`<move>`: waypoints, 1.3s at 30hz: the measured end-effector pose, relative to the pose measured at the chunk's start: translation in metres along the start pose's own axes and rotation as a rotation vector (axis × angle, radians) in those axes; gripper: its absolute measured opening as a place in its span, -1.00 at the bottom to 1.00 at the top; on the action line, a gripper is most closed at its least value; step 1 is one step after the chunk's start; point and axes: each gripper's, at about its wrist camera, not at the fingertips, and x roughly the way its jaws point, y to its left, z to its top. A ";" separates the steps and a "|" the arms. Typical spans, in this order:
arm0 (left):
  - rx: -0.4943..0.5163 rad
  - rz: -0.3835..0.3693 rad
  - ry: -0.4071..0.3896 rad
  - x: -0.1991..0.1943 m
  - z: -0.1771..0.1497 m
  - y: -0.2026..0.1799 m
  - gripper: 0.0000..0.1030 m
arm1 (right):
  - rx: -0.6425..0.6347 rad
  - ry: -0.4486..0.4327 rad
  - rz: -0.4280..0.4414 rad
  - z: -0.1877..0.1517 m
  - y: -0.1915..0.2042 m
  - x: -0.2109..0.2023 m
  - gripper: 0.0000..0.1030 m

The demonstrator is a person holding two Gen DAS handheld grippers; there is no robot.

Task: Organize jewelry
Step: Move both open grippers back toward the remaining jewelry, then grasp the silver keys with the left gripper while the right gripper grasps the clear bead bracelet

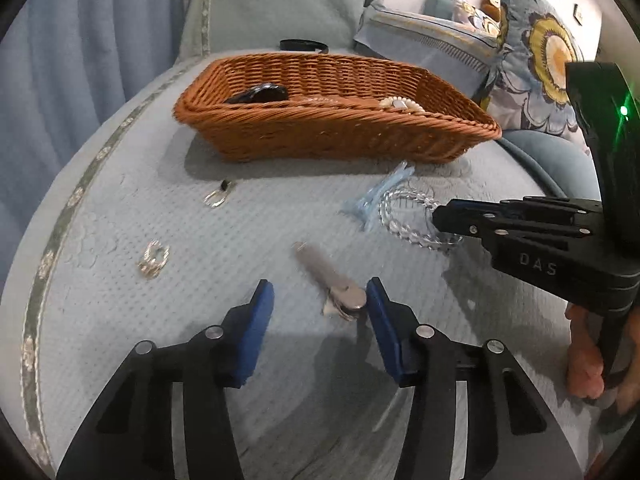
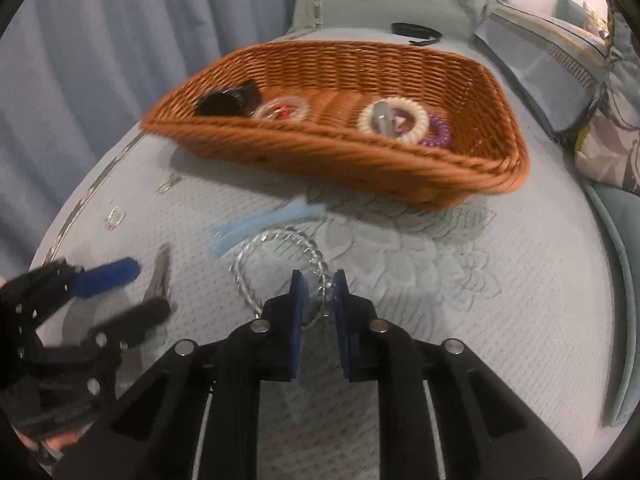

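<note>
Clear bead bracelet (image 2: pixel 280 268) sits pinched in the right gripper (image 2: pixel 319 280); it may slip. Left gripper (image 1: pixel 320 300) stands apart around the metal clip (image 1: pixel 332 284).

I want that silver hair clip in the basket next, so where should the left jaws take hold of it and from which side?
Grip the silver hair clip across its narrow width near the thicker hinged end closest to the left gripper, coming down from above. It lies flat on the bedspread with its long axis running away between the open jaws, so they already straddle it.
</note>
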 end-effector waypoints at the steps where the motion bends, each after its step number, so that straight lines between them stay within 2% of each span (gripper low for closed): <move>1: -0.003 -0.010 0.002 -0.004 -0.003 0.004 -0.09 | -0.001 0.001 0.006 -0.003 0.002 -0.002 -0.74; 6: 0.001 -0.058 -0.011 -0.017 -0.016 0.015 -0.09 | 0.025 -0.009 0.008 -0.017 0.006 -0.014 -0.74; 13: -0.011 -0.104 -0.026 -0.011 -0.009 0.011 -0.03 | 0.060 -0.015 0.001 -0.014 0.001 -0.012 -0.69; 19: -0.019 -0.094 -0.018 0.001 0.002 0.006 -0.03 | 0.030 -0.020 -0.041 -0.005 0.010 -0.003 -0.50; 22: -0.005 -0.073 -0.016 0.003 0.003 0.002 -0.04 | 0.006 -0.016 -0.070 -0.004 0.014 0.000 -0.48; 24: -0.006 -0.052 -0.018 0.004 0.003 0.001 -0.17 | -0.022 -0.013 -0.101 -0.005 0.020 0.001 -0.48; 26: -0.016 -0.045 -0.019 0.004 0.002 0.004 -0.43 | -0.043 -0.018 -0.128 -0.007 0.025 0.001 -0.52; 28: -0.028 -0.056 -0.020 0.004 0.003 0.006 -0.51 | -0.053 -0.022 -0.132 -0.009 0.028 0.000 -0.58; 33: -0.029 -0.059 -0.024 0.003 0.002 0.008 -0.59 | -0.067 -0.030 -0.126 -0.012 0.030 -0.002 -0.75; 35: -0.027 -0.062 -0.026 0.003 0.002 0.008 -0.59 | -0.077 -0.032 -0.124 -0.014 0.032 -0.003 -0.88; 39: -0.024 -0.080 -0.034 0.001 0.001 0.007 -0.60 | -0.079 -0.038 -0.109 -0.020 0.036 -0.007 -0.88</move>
